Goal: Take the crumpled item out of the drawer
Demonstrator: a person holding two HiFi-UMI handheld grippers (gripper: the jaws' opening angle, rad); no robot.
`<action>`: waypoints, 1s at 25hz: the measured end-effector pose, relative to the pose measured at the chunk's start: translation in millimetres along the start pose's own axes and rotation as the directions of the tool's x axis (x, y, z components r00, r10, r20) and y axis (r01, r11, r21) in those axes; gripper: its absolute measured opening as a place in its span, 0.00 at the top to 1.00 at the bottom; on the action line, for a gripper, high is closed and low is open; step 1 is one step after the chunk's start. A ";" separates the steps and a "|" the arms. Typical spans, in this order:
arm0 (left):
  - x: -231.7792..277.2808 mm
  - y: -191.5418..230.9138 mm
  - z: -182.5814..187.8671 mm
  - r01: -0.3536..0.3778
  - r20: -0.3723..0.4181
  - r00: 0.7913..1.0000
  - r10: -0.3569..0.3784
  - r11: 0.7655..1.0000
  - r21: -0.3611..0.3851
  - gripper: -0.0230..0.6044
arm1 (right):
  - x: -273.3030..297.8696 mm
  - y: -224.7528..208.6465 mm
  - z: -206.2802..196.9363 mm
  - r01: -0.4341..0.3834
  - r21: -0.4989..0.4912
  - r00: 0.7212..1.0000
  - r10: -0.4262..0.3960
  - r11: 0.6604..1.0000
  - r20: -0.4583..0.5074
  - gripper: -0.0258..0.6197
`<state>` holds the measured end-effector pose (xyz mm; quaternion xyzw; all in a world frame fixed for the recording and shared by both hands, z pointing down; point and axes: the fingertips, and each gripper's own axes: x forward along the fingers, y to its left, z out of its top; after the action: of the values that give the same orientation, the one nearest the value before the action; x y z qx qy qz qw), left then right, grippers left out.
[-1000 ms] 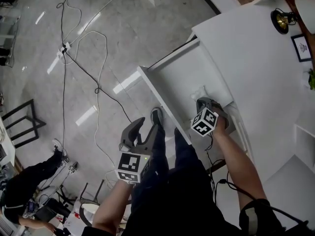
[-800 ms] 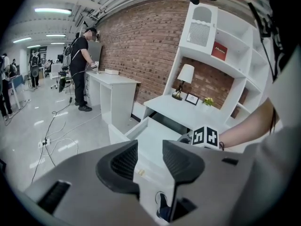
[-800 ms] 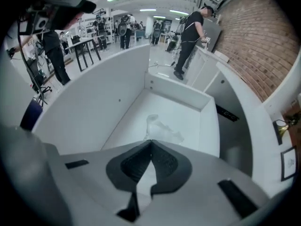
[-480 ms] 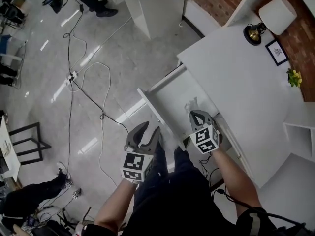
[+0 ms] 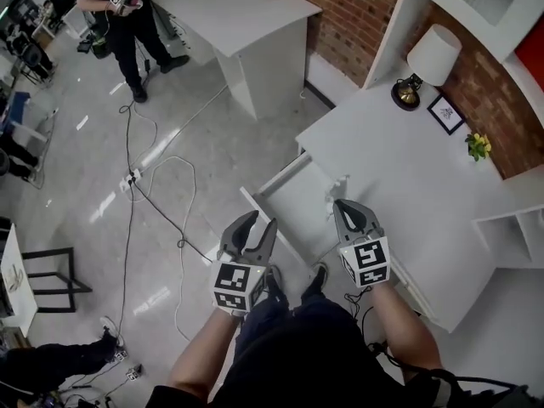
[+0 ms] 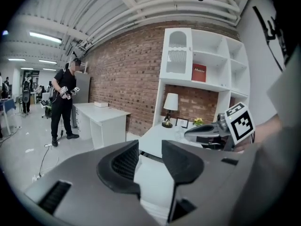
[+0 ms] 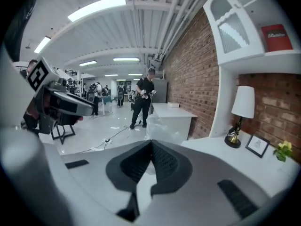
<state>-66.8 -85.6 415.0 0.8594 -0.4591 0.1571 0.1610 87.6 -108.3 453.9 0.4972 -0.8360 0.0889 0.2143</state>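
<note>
The crumpled item (image 5: 337,187), a small wad of clear, whitish plastic, sticks out of the tips of my right gripper (image 5: 338,205), which is shut on it above the open white drawer (image 5: 293,195). In the right gripper view the wad (image 7: 162,126) shows just beyond the closed jaws of the right gripper (image 7: 151,142). My left gripper (image 5: 259,224) hangs left of the drawer's front panel, over the floor. Its jaws are closing and nothing is between them, as the left gripper view of that gripper (image 6: 150,150) also shows.
The drawer belongs to a white desk (image 5: 399,172) carrying a lamp (image 5: 427,60), a picture frame (image 5: 446,114) and yellow flowers (image 5: 478,145). White shelves (image 5: 510,228) stand at the right. Cables (image 5: 161,202) trail over the floor. A person (image 5: 119,7) stands by another white desk (image 5: 242,11).
My right gripper has come up and back from inside the drawer with the crumpled item in it. The left gripper has risen beside it and its jaws have narrowed. The head view has tilted up.
</note>
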 end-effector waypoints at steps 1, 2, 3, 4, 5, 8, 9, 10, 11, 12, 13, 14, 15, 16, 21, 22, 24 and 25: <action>-2.2 -0.4 6.4 -0.001 0.013 1.000 0.000 1.000 0.009 0.73 | -6.1 -3.1 10.2 0.014 0.006 1.000 -0.014 1.000 0.026 0.96; -4.2 -1.1 12.0 -0.001 0.025 1.000 0.001 1.000 0.017 0.73 | -11.9 -5.8 18.7 0.027 0.012 0.998 -0.028 1.000 0.049 0.96; -5.9 -2.2 17.0 -0.001 0.037 0.999 0.000 1.000 0.023 0.73 | -17.6 -8.4 25.7 0.038 0.018 0.997 -0.040 0.999 0.068 0.96; -7.3 -3.5 21.7 -0.001 0.049 0.999 0.000 1.000 0.028 0.73 | -23.0 -11.1 31.6 0.050 0.022 0.995 -0.051 0.999 0.086 0.96; -8.2 -4.7 26.4 0.000 0.062 0.998 -0.002 0.999 0.034 0.73 | -27.8 -14.0 36.9 0.061 0.025 0.993 -0.063 0.998 0.102 0.96; -9.5 -6.7 40.5 0.000 0.097 0.995 -0.006 0.998 0.057 0.73 | -39.2 -23.4 51.7 0.096 0.035 0.984 -0.100 0.995 0.147 0.96; -9.9 -7.5 44.9 0.001 0.108 0.994 -0.008 0.998 0.062 0.73 | -42.8 -26.0 55.9 0.106 0.039 0.981 -0.111 0.994 0.160 0.96; -10.3 -8.3 49.3 0.003 0.118 0.993 -0.011 0.998 0.068 0.73 | -46.5 -28.4 59.8 0.117 0.042 0.977 -0.122 0.992 0.172 0.96; -10.5 -9.3 54.1 0.005 0.129 0.992 -0.014 0.997 0.073 0.73 | -50.0 -31.1 63.5 0.127 0.044 0.974 -0.133 0.991 0.184 0.96; -10.1 -10.5 59.2 0.007 0.141 0.990 -0.018 0.997 0.079 0.73 | -53.3 -34.3 67.2 0.138 0.044 0.970 -0.144 0.989 0.194 0.96; -9.4 -12.1 64.3 0.010 0.153 0.988 -0.023 0.996 0.085 0.73 | -56.6 -37.9 70.5 0.150 0.043 0.967 -0.156 0.988 0.204 0.96; -8.6 -14.1 68.7 0.014 0.164 0.986 -0.028 0.996 0.090 0.73 | -59.9 -41.5 73.2 0.163 0.041 0.963 -0.168 0.986 0.212 0.96; -8.4 -16.2 71.9 0.018 0.172 0.984 -0.034 0.995 0.096 0.73 | -63.4 -44.5 74.9 0.174 0.041 0.959 -0.179 0.984 0.219 0.96; -8.6 -17.7 74.3 0.021 0.180 0.983 -0.039 0.994 0.104 0.73 | -67.0 -47.1 76.1 0.186 0.042 0.955 -0.191 0.982 0.225 0.96; -8.0 -15.6 86.6 0.013 0.218 0.975 -0.041 0.991 0.131 0.73 | -79.2 -69.7 79.6 0.241 0.061 0.936 -0.248 0.969 0.249 0.96; -7.8 -13.6 88.2 0.009 0.222 0.974 -0.038 0.991 0.132 0.73 | -80.6 -74.7 79.0 0.250 0.068 0.933 -0.259 0.966 0.250 0.96; -7.2 -8.6 90.1 0.002 0.227 0.973 -0.032 0.991 0.132 0.73 | -82.1 -83.0 77.2 0.268 0.078 0.927 -0.279 0.960 0.251 0.96; -6.4 -6.3 90.9 -0.001 0.229 0.973 -0.029 0.991 0.132 0.73 | -82.5 -86.8 76.2 0.277 0.082 0.924 -0.289 0.957 0.250 0.96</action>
<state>-53.7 -115.9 329.8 0.8838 -0.4572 0.0850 0.0511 176.6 -112.9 343.4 0.6247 -0.7740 0.0098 0.1024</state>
